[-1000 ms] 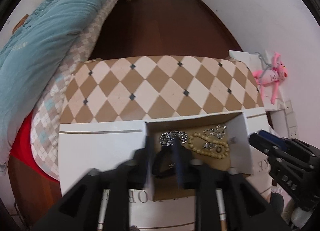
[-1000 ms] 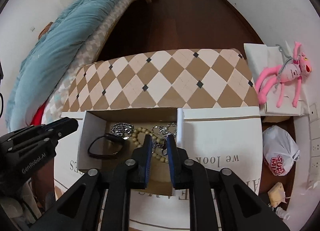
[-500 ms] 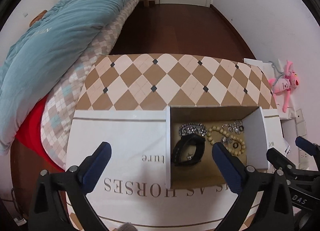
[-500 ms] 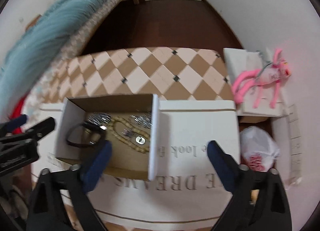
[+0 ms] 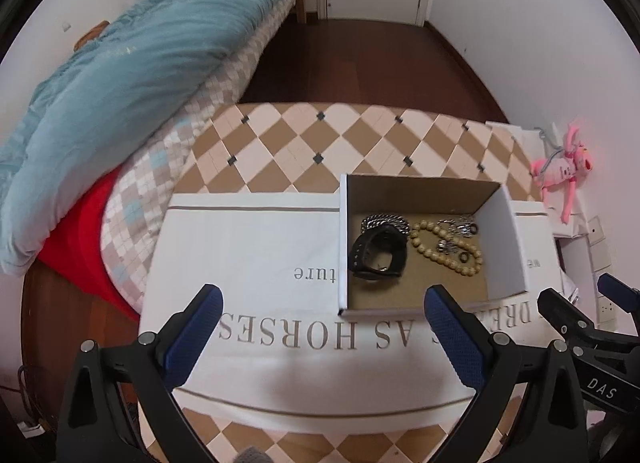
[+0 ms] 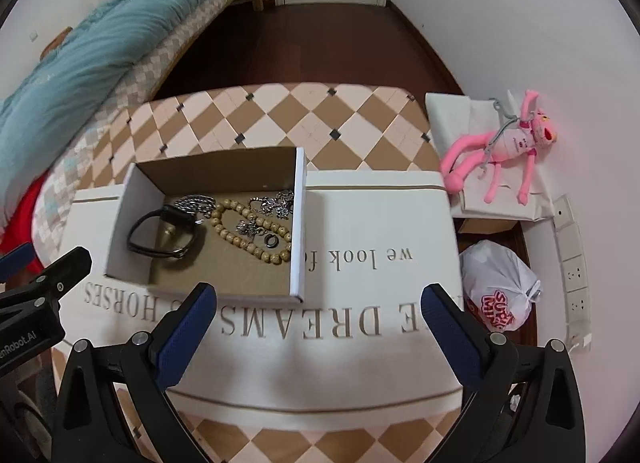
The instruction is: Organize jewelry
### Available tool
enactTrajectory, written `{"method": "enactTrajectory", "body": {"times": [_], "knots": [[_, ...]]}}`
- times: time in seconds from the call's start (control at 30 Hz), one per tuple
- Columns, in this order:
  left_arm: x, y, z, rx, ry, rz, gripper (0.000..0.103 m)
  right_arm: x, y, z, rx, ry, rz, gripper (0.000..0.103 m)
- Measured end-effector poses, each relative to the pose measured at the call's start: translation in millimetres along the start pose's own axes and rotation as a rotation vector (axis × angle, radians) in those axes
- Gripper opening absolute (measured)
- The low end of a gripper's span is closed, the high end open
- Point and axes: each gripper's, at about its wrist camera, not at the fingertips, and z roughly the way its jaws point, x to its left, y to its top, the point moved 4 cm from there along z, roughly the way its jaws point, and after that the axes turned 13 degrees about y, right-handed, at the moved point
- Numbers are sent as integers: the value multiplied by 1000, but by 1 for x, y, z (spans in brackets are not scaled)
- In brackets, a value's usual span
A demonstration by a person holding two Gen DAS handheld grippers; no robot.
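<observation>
Both tools released, nothing between the jaws: left gripper (image 5: 320, 327) and right gripper (image 6: 316, 323) hover near the box (image 6: 298, 223) on the white cloth (image 6: 360, 343). Inside, from the near left: black watch (image 6: 160, 231), stiff loop, take by the strap; wooden bead strand (image 6: 256, 235), light, rolls; far end, silver chains (image 6: 192, 203), limp, slippery, tangle-prone

Jewelry (image 6: 240, 223) in box (image 6: 298, 223) — on cloth (image 6: 360, 343).
</observation>
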Motion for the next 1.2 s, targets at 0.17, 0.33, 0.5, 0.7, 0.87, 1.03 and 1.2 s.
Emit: {"method": "enactTrajectory", "body": {"times": [0.17, 0.33, 0.5, 0.7, 0.87, 1.03, 1.2], "knots": [[9, -7, -38, -48, -25, -25, 103, 9, -11, -45, -72, -3, -6, 103], [21, -14, -84, -116, -15, -34, 103, 20, -22, -93, -142, -3, -25, 103], [35, -21, -132, -185, -11, -48, 103, 30, -32, -144, -219, -2, -29, 103], [45, -30, -184, -251, -16, -47, 103, 46, -38, -205, -317, 0, -44, 103], [56, -37, -208, -257, -15, -73, 103, 56, -46, -245, -376, -11, -67, 103], [64, -41, -226, -271, -16, -91, 103, 62, -52, -272, -402, -4, -74, 103], [65, -45, -239, -272, -31, -89, 103, 67, -58, -291, -420, 0, -82, 103]]}}
